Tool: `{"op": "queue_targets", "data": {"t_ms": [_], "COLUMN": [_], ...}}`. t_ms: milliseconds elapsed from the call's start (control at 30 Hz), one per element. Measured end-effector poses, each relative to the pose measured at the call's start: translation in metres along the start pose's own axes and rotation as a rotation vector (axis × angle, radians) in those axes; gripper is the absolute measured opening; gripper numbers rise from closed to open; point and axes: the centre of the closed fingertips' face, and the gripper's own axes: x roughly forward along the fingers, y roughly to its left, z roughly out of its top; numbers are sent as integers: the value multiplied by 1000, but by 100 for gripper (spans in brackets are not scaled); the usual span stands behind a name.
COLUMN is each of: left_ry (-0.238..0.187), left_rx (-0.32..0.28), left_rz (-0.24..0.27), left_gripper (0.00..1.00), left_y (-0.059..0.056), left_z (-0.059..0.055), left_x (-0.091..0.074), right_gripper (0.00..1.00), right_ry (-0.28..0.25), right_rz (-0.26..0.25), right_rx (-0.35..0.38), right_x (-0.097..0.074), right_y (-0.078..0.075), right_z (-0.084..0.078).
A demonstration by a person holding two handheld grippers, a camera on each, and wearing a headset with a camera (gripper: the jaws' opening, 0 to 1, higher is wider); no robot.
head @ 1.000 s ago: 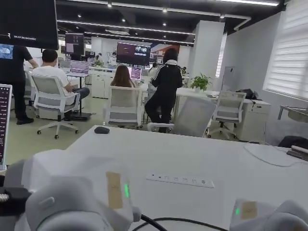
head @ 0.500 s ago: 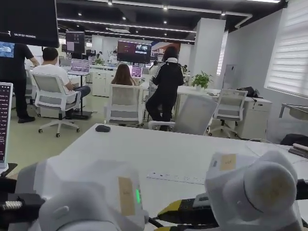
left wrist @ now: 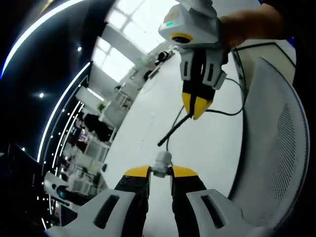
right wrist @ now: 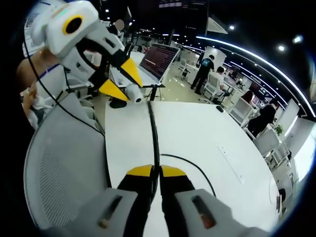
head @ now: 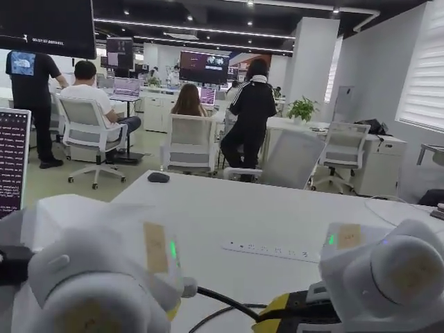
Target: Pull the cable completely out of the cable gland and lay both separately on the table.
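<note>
My left gripper point(left wrist: 160, 170) is shut on the small white cable gland point(left wrist: 162, 162), held above the white table point(head: 229, 208). In the same view my right gripper point(left wrist: 197, 111) comes in from the top, shut on the black cable point(left wrist: 175, 131). The cable's free end hangs just short of the gland, with a small gap between them. In the right gripper view the right gripper point(right wrist: 154, 170) pinches the cable point(right wrist: 153, 133), which runs up toward the gland point(right wrist: 136, 95) in the left gripper point(right wrist: 129, 88). In the head view the left gripper's body point(head: 104, 277) is low on the left. The right gripper point(head: 274, 313) is low on the right, with the cable point(head: 222, 302) between them.
A grey mesh chair back point(left wrist: 276, 138) point(right wrist: 64, 163) stands close beside the grippers. A flush socket strip point(head: 270, 251) and a dark mouse point(head: 158, 177) lie on the table, and a monitor point(head: 12, 159) stands at its left. Behind are people, office chairs and desks.
The right gripper has risen into the head view at the lower right and stays there. The head camera has shifted slightly. The black cable now shows between the two grippers.
</note>
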Motion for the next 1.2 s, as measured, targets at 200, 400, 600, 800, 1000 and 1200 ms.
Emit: {"op": "queue_targets", "data": {"t_ms": [200, 400, 600, 800, 1000, 1200], "left_ry": [19, 33, 23, 58, 88, 54], "left_rx": [-26, -71, -180, -232, -257, -276], "left_rz": [-8, -51, -108, -121, -146, -183], "left_gripper": [17, 17, 17, 17, 17, 17], "left_y": [-6, -24, -45, -52, -60, -63], "left_z": [-8, -14, -19, -30, -41, -37], "left_x": [6, 11, 7, -3, -7, 7], "right_gripper": [3, 3, 4, 5, 18, 15], "right_ry": [-48, -29, 37, 150, 215, 151], "right_rz": [-59, -165, -186, -185, -242, -199], "right_rx": [79, 124, 189, 268, 348, 404], "right_x": [2, 31, 95, 138, 126, 84], "right_y": [-43, -112, -160, -188, -206, -160], "right_z": [-3, -22, -78, -149, -169, -166]}}
